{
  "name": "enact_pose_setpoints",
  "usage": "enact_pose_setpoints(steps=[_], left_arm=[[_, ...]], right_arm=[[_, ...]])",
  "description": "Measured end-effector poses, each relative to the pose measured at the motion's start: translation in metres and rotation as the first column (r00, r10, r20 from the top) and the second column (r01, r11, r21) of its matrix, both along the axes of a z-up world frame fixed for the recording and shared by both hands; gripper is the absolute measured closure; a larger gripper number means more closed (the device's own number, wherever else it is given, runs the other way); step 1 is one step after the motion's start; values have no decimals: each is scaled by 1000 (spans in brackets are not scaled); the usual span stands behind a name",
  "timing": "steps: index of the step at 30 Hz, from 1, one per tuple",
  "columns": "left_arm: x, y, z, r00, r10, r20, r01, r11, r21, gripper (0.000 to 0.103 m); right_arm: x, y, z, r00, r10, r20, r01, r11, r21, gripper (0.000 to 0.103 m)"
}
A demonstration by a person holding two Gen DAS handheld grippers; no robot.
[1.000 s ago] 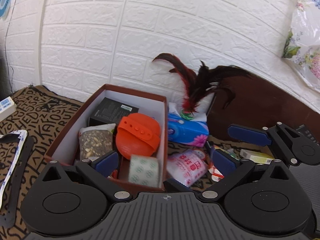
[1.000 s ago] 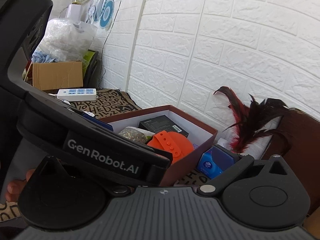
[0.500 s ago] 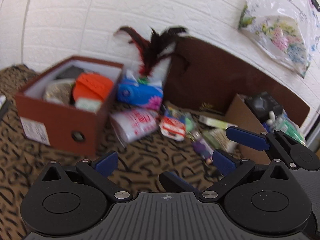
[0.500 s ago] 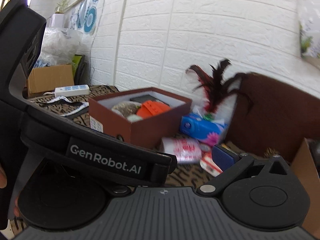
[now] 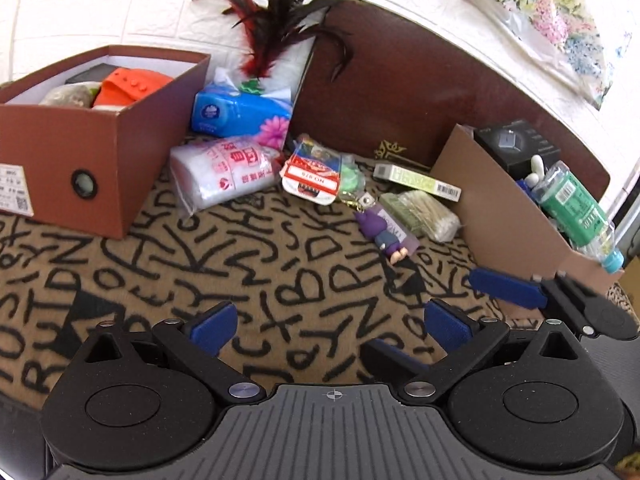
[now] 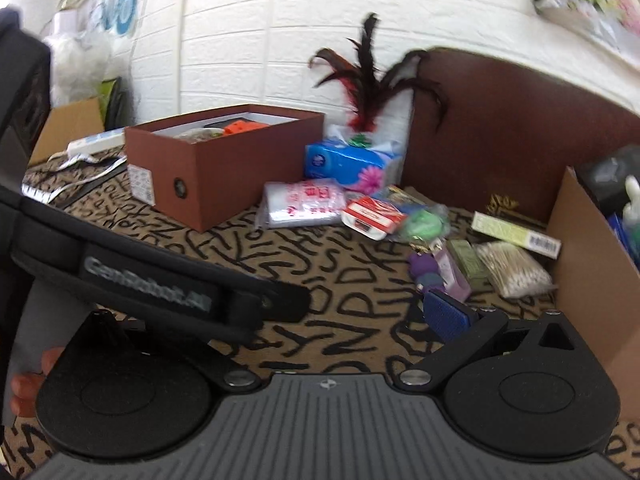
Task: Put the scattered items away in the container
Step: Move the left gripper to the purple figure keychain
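Observation:
The brown box [image 5: 120, 152] stands at the left on the lettered rug and holds an orange item [image 5: 132, 84] and a seed bag. Right of it lie a blue tissue pack [image 5: 240, 114], a white pack with red print [image 5: 224, 172], a red-and-white packet [image 5: 310, 178], a purple figure [image 5: 386, 232], a cotton swab pack [image 5: 420, 212] and a slim green carton [image 5: 416, 180]. My left gripper [image 5: 332, 324] hangs open over bare rug, nothing between its pads. My right gripper [image 6: 328, 320] is also open and empty. Its left finger is hidden behind the left gripper's strap [image 6: 160, 292].
A red-black feather toy [image 5: 272, 32] stands behind the tissue pack against a dark brown board [image 5: 400, 92]. An open cardboard box [image 5: 508, 216] at the right holds a green bottle [image 5: 576, 208] and a black box. White brick wall behind. A person's fingers [image 6: 24, 384] show at the far left.
Both grippers have pulled back from above the brown box and swung right. The box now sits at the left and the scattered items fill the middle of both views.

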State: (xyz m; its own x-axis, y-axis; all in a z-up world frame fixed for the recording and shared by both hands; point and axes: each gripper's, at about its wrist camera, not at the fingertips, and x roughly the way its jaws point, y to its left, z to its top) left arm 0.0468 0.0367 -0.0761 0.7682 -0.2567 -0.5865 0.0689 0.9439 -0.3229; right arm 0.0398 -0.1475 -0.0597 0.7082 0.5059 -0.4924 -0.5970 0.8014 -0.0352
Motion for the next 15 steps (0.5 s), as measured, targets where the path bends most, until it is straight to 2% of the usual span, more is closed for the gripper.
enact_pose_setpoints(steps=[4,10,15], left_arm=[[21,-4,2,1000,-17,-4,17,1000,-11,3],[60,-22,-4,996,-89,-24,88,996,-9,14],[89,-37,-17,991,-117,-68,116,993,-20,27]], right_arm=[[25,-16,-4,996,-66,-63,70,995,67,0],[56,-23,-16,991,-132,-30,132,991,5,4],[78,-27,-28,987,-149,-53,148,989,-18,15]])
